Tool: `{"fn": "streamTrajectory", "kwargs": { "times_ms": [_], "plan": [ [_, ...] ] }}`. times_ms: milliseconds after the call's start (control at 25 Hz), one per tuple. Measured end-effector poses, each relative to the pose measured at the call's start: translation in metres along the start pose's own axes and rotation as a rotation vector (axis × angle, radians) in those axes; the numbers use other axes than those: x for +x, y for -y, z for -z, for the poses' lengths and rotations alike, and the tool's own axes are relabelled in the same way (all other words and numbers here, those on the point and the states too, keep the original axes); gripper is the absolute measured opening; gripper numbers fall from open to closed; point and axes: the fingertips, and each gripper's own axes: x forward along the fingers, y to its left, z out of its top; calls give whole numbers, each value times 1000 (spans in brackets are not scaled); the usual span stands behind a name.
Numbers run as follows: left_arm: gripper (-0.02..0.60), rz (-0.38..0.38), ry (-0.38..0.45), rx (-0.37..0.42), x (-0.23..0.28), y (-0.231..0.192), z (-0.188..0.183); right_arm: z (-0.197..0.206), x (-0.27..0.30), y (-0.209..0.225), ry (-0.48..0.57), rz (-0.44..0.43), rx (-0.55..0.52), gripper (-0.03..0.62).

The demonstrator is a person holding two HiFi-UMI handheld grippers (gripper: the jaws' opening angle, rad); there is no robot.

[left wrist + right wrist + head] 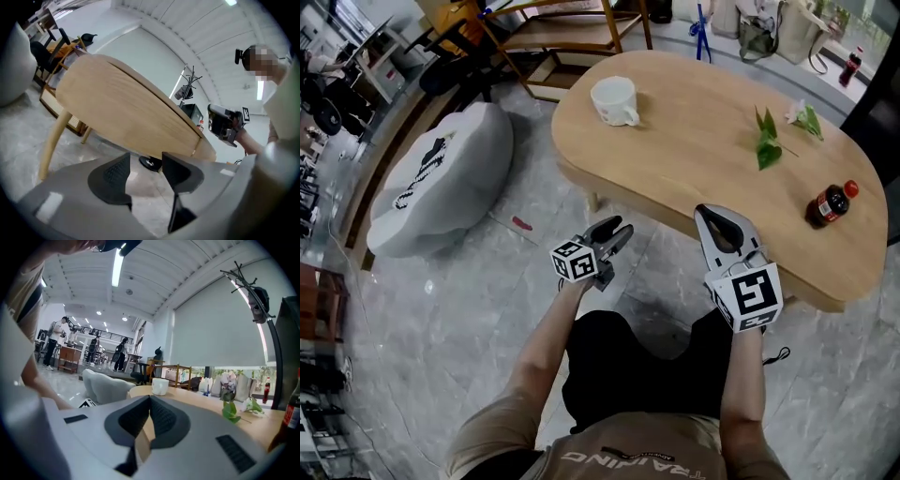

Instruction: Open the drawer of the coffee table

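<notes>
The oval wooden coffee table (694,141) stands in front of me. My left gripper (617,228) is held low, just short of the table's front edge, and is open with nothing between its fingers. In the left gripper view it (146,168) points level at the table's curved wooden side (122,108), which has a thin vertical seam (193,151) near its right end; no handle shows. My right gripper (705,210) hovers at the front edge, shut and empty. In its own view it (150,401) looks across the tabletop (206,401).
On the table stand a white mug (614,100), green leaves (767,145) and a dark cola bottle (831,202). A grey beanbag (441,178) lies on the marble floor to the left. A wooden rack (562,28) stands behind the table, and a table leg (54,140) is at the left.
</notes>
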Motion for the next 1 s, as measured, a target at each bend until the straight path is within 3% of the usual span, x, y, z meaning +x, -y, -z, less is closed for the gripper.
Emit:
{"fn": "streamTrajectory", "kwargs": {
  "times_ms": [160, 400, 600, 1000],
  "plan": [
    [204, 89, 36, -87, 13, -9, 6, 1, -4, 7, 13, 35, 11, 5],
    [204, 205, 129, -133, 26, -8, -9, 11, -2, 12, -20, 44, 19, 5],
    [207, 212, 73, -146, 30, -6, -1, 13, 0, 10, -23, 37, 34, 5],
    [213, 255, 38, -168, 55, -1, -6, 16, 20, -1, -45, -11, 48, 5]
  ]
}}
